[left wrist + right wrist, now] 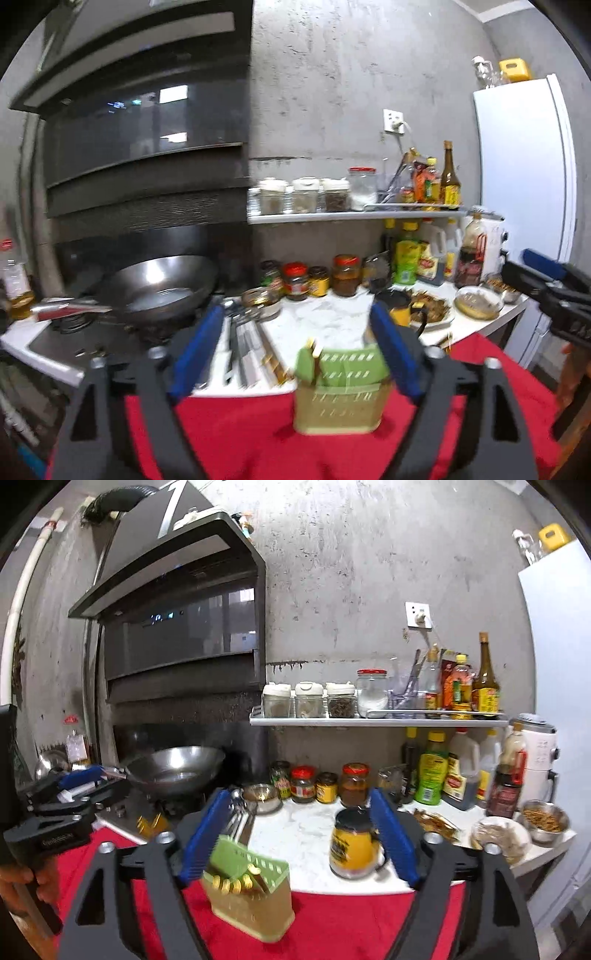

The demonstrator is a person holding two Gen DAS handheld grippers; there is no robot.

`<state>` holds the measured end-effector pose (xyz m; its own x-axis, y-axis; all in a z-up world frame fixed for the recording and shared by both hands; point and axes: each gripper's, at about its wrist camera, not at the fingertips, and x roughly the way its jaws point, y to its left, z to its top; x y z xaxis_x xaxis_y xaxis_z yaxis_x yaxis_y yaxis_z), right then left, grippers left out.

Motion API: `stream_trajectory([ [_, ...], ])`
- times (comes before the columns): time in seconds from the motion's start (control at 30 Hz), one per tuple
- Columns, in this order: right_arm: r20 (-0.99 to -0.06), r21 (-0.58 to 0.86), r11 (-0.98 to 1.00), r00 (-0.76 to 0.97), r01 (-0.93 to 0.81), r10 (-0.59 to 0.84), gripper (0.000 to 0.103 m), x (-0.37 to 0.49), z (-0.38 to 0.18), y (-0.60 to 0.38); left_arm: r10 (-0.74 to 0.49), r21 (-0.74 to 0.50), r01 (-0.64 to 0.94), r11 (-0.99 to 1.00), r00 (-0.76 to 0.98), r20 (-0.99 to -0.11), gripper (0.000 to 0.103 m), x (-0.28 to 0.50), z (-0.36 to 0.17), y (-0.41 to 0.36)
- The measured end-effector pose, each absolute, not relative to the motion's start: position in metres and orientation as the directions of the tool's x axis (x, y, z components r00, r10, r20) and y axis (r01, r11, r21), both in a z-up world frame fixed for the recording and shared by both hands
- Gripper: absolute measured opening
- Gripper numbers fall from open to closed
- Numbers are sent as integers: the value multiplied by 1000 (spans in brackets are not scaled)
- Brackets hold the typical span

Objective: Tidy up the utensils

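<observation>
Left gripper: the left gripper (295, 354) is seen with its blue pads spread wide apart; nothing is clamped, though the holder stands in the gap in its own view. It also appears at the left edge of the right wrist view (79, 781), with a hand (22, 882) beneath it.
Right gripper: the right gripper (301, 840) is likewise held wide apart and empty; the holder and a jar are framed between its pads without being touched.
Red cloth: a red cloth (240, 435) is spread nearest the cameras, up to the counter's front edge.
Utensil holder: a slotted green and yellow utensil holder (251, 893) is stood upright on the red cloth, just at the counter edge. Gold-tipped pieces are seen inside it; what they are cannot be told because of blur.
Loose utensils: metal utensils (243, 339) are laid side by side on the white counter (325, 325), just left of the holder.
Yellow jar: a dark-lidded yellow jar (352, 845) is stood on the counter right of the holder.
Mid counter: a small steel bowl (262, 797) is set behind the utensils, and a row of jars (321, 784) behind that.
Stove: a wok (177, 770) is rested on the burner at the left.
Far wall: a shelf (376, 722) loaded with canisters and bottles is fixed to the grey wall.
</observation>
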<state>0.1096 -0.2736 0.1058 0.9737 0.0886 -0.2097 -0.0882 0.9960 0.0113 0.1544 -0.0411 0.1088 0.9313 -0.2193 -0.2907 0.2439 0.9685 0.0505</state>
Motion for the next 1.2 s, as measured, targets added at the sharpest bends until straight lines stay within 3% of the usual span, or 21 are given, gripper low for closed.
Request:
stream_trajectory([
  [0.1, -257, 9, 996, 962, -89, 88, 90, 87, 95, -272, -193, 57, 223, 973, 927, -321, 97, 126, 102, -29],
  [0.5, -471, -31, 998, 882, -50, 29, 97, -3, 25, -246, -118, 99, 197, 975, 847, -519, 97, 32, 32, -17],
  [0.67, -505, -68, 997, 863, -35, -4, 97, -29, 14, -237, -117, 73, 193, 978, 811, -573, 97, 7, 15, -16],
  [0.77, -516, -82, 996, 856, -21, -24, 97, -44, 15, -235, -52, 111, 139, 984, 819, -571, 97, -10, 9, -16],
  [0.9, -517, -78, 997, 854, 28, -64, 97, -58, 19, -240, -80, 56, 145, 988, 787, -612, 97, -22, 8, -8],
  [1.2, -541, -60, 994, 835, 87, -106, 97, -67, 11, -255, -57, 59, 117, 991, 788, -613, 97, -25, 15, 0],
])
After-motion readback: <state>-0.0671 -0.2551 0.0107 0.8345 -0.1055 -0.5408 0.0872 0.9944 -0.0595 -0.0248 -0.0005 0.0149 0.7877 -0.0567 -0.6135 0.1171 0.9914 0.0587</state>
